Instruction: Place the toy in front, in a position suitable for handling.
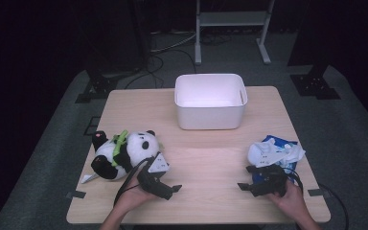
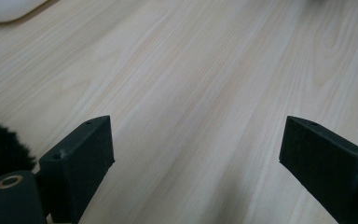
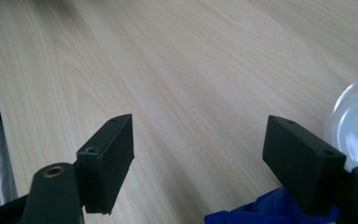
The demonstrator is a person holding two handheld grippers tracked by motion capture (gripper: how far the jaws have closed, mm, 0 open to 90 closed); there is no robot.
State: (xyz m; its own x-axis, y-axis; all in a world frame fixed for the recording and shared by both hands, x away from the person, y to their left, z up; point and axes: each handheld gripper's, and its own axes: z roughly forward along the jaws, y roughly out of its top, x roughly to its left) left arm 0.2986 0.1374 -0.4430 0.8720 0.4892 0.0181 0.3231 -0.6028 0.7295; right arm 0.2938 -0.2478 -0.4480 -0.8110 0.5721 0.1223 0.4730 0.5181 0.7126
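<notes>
A panda plush (image 1: 122,153) with a green strap lies on its side at the table's left. A crumpled blue and white bag (image 1: 275,151) rests at the right. My left gripper (image 1: 169,181) sits low near the front edge, just right of the panda and pointing right, jaws open over bare wood (image 2: 198,140). The panda's black fur (image 2: 0,149) shows at that view's left edge. My right gripper (image 1: 247,177) lies in front of the bag and points left, open with nothing between its jaws (image 3: 200,135). Blue bag material (image 3: 261,210) lies under its right jaw.
A white rectangular bin (image 1: 210,100) stands at the back middle of the wooden table (image 1: 206,158). Its corner appears in the left gripper view (image 2: 4,7). A metal stand (image 1: 232,28) and cables are on the floor behind the table.
</notes>
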